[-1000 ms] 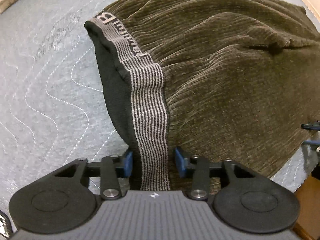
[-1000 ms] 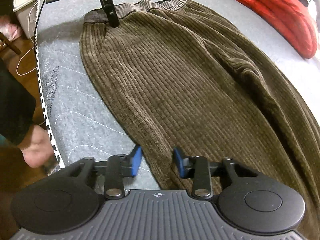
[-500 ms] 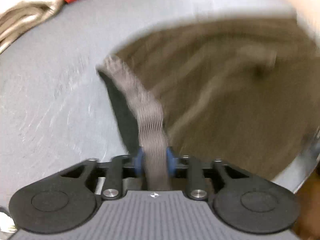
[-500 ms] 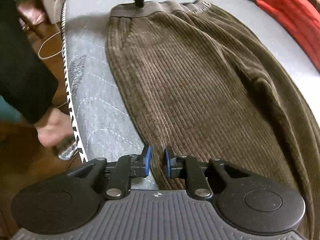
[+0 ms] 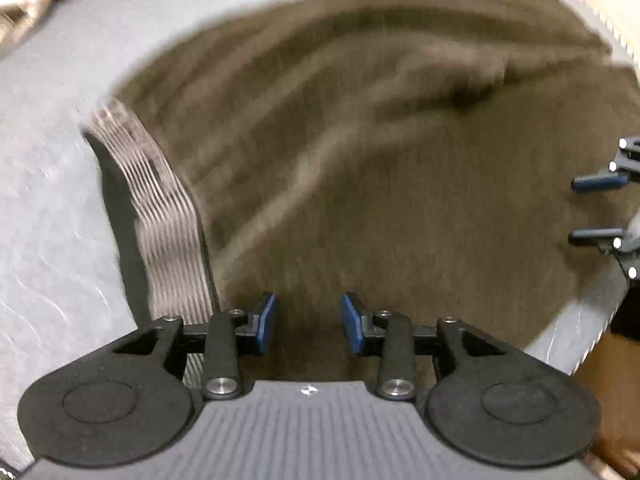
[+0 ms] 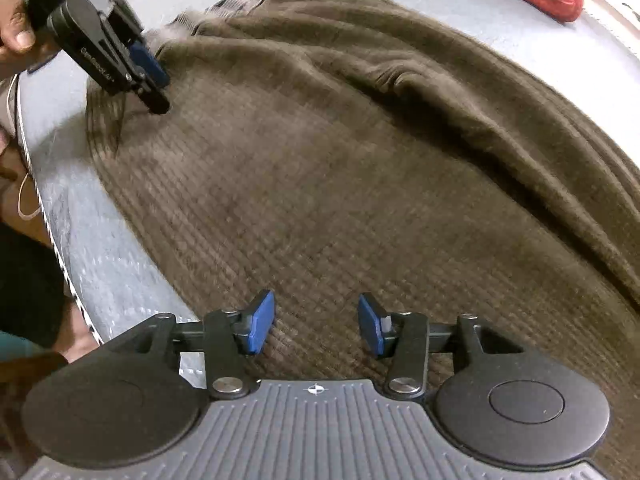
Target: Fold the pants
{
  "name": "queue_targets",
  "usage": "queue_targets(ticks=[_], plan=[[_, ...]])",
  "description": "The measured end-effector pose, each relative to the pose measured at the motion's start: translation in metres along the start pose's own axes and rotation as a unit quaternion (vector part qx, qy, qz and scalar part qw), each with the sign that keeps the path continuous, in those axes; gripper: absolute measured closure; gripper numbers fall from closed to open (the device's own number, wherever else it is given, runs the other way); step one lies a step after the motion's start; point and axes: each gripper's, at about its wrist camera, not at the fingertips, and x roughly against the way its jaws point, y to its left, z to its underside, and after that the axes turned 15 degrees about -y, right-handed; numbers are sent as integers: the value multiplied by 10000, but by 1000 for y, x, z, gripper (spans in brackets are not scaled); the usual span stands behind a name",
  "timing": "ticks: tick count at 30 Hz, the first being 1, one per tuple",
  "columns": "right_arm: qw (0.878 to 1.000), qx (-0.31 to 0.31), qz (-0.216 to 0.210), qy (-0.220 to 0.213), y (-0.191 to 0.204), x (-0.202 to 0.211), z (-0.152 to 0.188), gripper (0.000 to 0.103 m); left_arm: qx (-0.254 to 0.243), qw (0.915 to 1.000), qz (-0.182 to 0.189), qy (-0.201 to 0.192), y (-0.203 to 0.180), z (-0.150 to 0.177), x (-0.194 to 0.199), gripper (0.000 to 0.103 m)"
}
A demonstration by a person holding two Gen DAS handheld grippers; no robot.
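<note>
Both the left gripper point(image 5: 307, 325) and the right gripper point(image 6: 316, 326) now stand with jaws apart over the pants point(image 6: 340, 184), having let go of the waistband point(image 5: 160, 216) and near edge.

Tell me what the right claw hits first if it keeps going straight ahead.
Most likely the brown corduroy pants: the open right claw already sits over the fabric, and cloth fills the way ahead. Its height above them is unclear.

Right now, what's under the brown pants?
The brown pants lie on a grey quilted bed cover, visible only around their edges. Anything beneath the fabric itself is covered. Both grippers, left and right, are open above it.
</note>
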Motion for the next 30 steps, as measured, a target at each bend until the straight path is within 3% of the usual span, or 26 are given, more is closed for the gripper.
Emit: queue_targets(ticks=[4,7,9,15,18,22,24,26,28,30], plan=[[9924,-561,359,-1032,-18,28,-25,53,570,9954,148,-755,3,-31,25,48],[9711,-1247,827,-1859,-39,53,-35,50,900,9884,-41,-1225,-4,-51,30,39],[9555,-1656,1092,-2183,-51,64,-37,48,1050,9841,-239,-1414,-6,-61,27,33],[9247,-2133,1745,-2626,-73,78,-40,31,1326,9683,-665,-2010,-7,-79,24,31],[9201,-2203,1826,-2674,-78,70,-41,30,1342,9601,-825,-2312,-11,-85,23,31],[9151,-2201,2018,-2710,-91,71,-43,30,1204,9558,-980,-2496,-16,-93,22,31],[9099,-2396,1981,-2747,-102,72,-49,30,1419,9521,-958,-2533,-8,-95,21,31],[9032,-2675,1990,-2704,-111,68,-57,30,1731,9492,-885,-2473,7,-99,19,36],[8975,-2905,1868,-2741,-119,66,-62,30,1983,9445,-1067,-2393,24,-103,14,66],[8943,-3030,1801,-2757,-126,63,-69,30,2312,9366,-1287,-2295,42,-105,8,84]])
